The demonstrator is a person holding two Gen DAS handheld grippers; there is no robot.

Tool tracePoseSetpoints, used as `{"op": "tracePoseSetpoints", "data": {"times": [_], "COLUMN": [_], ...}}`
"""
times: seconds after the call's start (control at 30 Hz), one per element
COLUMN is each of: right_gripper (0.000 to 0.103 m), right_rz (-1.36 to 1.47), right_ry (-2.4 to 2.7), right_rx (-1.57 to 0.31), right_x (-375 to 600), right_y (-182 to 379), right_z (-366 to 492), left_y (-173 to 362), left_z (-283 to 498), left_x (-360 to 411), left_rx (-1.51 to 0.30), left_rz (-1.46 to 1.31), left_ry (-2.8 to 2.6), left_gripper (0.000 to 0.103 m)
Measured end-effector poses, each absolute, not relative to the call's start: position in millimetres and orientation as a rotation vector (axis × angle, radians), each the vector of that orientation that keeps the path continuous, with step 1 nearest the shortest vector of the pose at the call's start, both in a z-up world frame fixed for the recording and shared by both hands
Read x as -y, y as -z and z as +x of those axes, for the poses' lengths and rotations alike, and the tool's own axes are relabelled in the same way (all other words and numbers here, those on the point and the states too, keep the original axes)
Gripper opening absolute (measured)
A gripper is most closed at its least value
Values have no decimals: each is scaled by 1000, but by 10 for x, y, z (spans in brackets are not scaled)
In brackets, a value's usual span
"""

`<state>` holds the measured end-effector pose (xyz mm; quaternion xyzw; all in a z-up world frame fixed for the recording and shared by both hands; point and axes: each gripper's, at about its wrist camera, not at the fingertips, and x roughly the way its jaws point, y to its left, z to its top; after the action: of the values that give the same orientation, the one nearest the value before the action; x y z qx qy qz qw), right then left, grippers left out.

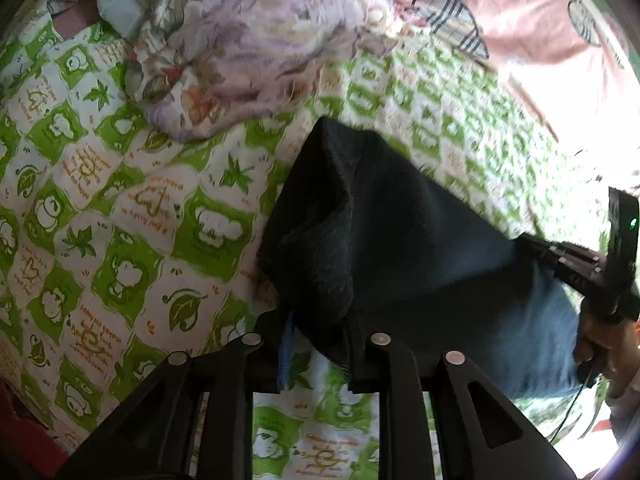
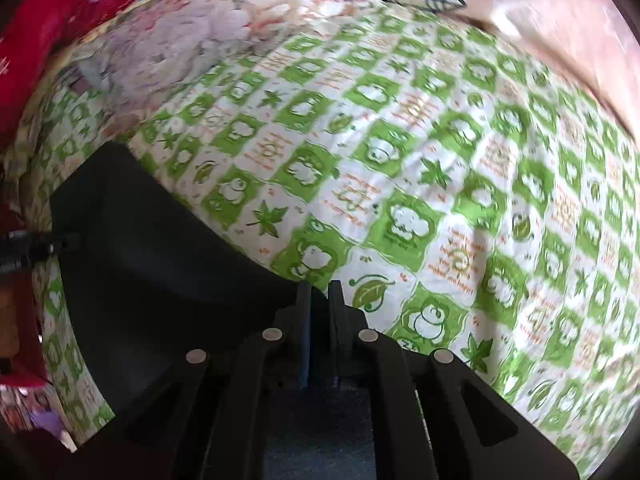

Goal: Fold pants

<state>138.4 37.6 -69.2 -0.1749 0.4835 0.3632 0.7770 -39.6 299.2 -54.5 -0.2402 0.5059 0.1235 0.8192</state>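
The dark pants (image 1: 384,232) hang stretched between both grippers above a green-and-white patterned bed sheet (image 1: 120,208). My left gripper (image 1: 316,344) is shut on one edge of the pants, with the cloth bunched over its fingers. In the left wrist view the right gripper (image 1: 576,264) shows at the right edge, clamped on the other end of the cloth. In the right wrist view my right gripper (image 2: 320,304) is shut on the pants (image 2: 160,248), which spread away to the left. The left gripper (image 2: 36,250) shows at that view's left edge, gripping the far end.
A crumpled floral blanket (image 1: 248,44) lies at the head of the bed. A pink cloth (image 1: 520,12) and a plaid pillow (image 1: 452,20) lie at the far right. A red cloth (image 2: 48,12) is at the left of the bed. The sheet (image 2: 440,184) spreads right.
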Motion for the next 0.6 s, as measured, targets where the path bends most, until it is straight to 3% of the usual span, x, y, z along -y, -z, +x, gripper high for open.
{"op": "tracePoseSetpoints", "data": {"times": [0.13, 0.27, 0.6], "right_gripper": [20, 40, 43], "right_rz": [-298, -196, -15], "right_ry": [-739, -710, -585], "right_rx": [-1046, -1014, -1044], "right_x": [-195, 140, 1127], "right_y": [538, 273, 84], "right_z": [1427, 1400, 1014], "left_y": [492, 200, -405], "left_z": [-426, -476, 15], "left_x": [-3052, -3081, -2482], "left_rx": [-1094, -1026, -931], "left_rz": [-514, -505, -424], "left_ry": [-321, -338, -144], "left_gripper": [43, 41, 53]}}
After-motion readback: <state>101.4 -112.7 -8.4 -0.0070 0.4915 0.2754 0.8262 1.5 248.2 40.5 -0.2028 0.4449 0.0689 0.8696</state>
